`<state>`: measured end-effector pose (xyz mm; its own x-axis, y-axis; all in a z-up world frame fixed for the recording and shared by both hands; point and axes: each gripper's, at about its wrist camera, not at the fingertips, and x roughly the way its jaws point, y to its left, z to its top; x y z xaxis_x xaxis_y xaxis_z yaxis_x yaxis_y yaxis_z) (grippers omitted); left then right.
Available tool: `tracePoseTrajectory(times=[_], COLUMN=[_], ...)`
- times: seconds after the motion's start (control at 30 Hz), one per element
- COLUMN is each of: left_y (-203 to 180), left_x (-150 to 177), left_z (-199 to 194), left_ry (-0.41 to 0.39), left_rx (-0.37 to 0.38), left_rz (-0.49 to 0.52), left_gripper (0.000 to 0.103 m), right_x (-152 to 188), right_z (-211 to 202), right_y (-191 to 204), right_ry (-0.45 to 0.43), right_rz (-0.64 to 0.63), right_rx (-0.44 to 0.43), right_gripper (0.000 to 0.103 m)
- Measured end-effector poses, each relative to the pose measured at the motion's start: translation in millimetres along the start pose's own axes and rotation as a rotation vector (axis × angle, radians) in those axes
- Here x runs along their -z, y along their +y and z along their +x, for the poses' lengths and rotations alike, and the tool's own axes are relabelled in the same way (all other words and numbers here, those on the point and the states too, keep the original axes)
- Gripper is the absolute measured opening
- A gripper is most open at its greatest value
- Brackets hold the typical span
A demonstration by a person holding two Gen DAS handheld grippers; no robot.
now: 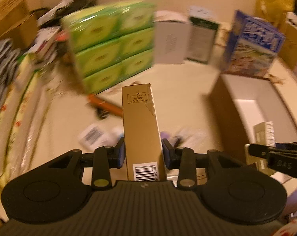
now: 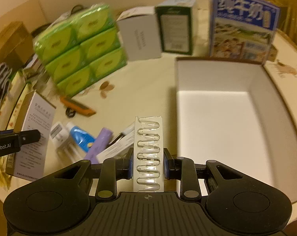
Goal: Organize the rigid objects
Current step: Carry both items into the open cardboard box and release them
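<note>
My left gripper (image 1: 143, 153) is shut on a tall brown cardboard box (image 1: 141, 129) with a barcode, held above the table. My right gripper (image 2: 147, 167) is shut on a clear blister strip of vials (image 2: 148, 153), held just left of the open white box (image 2: 227, 118). That box also shows in the left wrist view (image 1: 246, 98), to the right. Loose items lie on the table left of the right gripper: a purple tube (image 2: 100, 144), a blue-labelled tube (image 2: 81, 135), a white small item (image 2: 58, 132) and a pen (image 2: 122, 133).
A stack of green tissue packs (image 2: 79, 49) stands at the back left. A white carton (image 2: 138, 37), a dark green box (image 2: 176, 29) and a blue printed box (image 2: 242, 25) line the back. An orange tool (image 2: 77, 105) and a leaflet (image 2: 36, 137) lie on the table.
</note>
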<state>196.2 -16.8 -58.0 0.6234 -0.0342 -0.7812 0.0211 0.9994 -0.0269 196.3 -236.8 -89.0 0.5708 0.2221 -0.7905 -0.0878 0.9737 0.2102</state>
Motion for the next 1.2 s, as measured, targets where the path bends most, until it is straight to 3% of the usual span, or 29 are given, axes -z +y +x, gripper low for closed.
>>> tracePoseTrajectory(times=[0.3, 0.5, 0.8, 1.2], left_y=[-103.7, -159.2, -209.0, -223.3], left_x=[-18.0, -23.1, -14.2, 3.0], left_z=[3.8, 22.4, 60.0, 97.9], left_ry=[-0.013, 0.017, 0.096, 0.194], left_rx=[0.183, 0.271, 0.284, 0.287], left_rz=[0.083, 0.082, 0.098, 0.117], left_gripper=[0.033, 0.033, 0.033, 0.032], right_x=[-6.1, -8.4, -3.3, 3.3], right_z=[-35.8, -34.1, -9.5, 17.5], right_y=[-70.7, -126.5, -174.0, -185.3], right_ry=[-0.061, -0.051, 0.009, 0.077], right_rz=[0.072, 0.118, 0.14, 0.153], right_rx=[0.086, 0.13, 0.125, 0.111], right_gripper=[0.025, 0.025, 0.025, 0.025])
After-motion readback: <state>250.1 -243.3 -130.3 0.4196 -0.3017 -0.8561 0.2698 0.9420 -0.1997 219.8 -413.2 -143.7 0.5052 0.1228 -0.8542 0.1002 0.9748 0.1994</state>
